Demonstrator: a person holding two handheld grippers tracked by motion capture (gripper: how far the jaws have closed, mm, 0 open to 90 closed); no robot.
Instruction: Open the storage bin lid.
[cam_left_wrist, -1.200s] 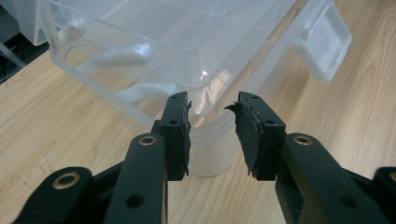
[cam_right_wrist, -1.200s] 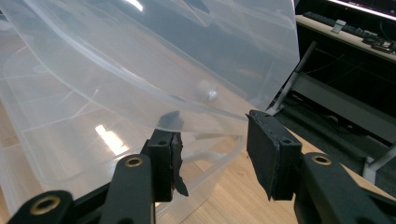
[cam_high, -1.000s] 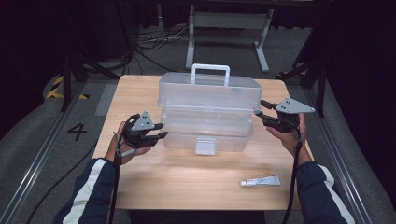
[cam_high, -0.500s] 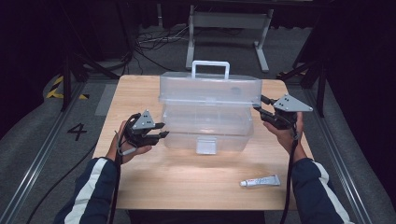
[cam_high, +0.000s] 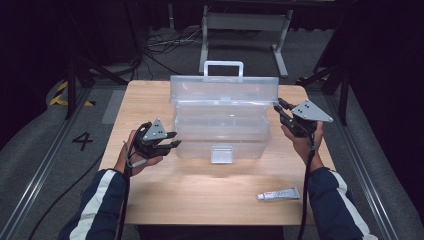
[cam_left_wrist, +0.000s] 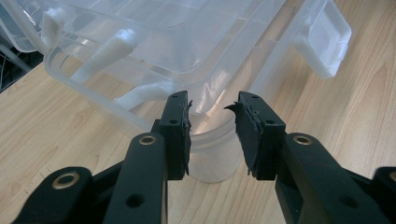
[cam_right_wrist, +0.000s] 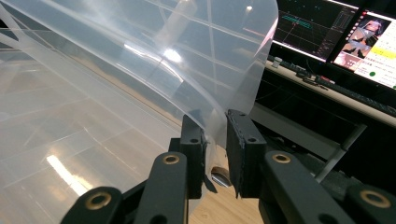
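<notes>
Lid-opening in hand: right gripper (cam_high: 278, 107) fingers, just closing, clamp the box lid (cam_high: 223, 89); left gripper (cam_high: 172, 139) fingers apart beside the box (cam_high: 220, 132); next, swing the lid fully back.

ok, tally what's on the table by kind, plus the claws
Clear plastic box, lid raised: 1
White tube: 1
Claws, left claw and right claw: 2
Total: 4
</notes>
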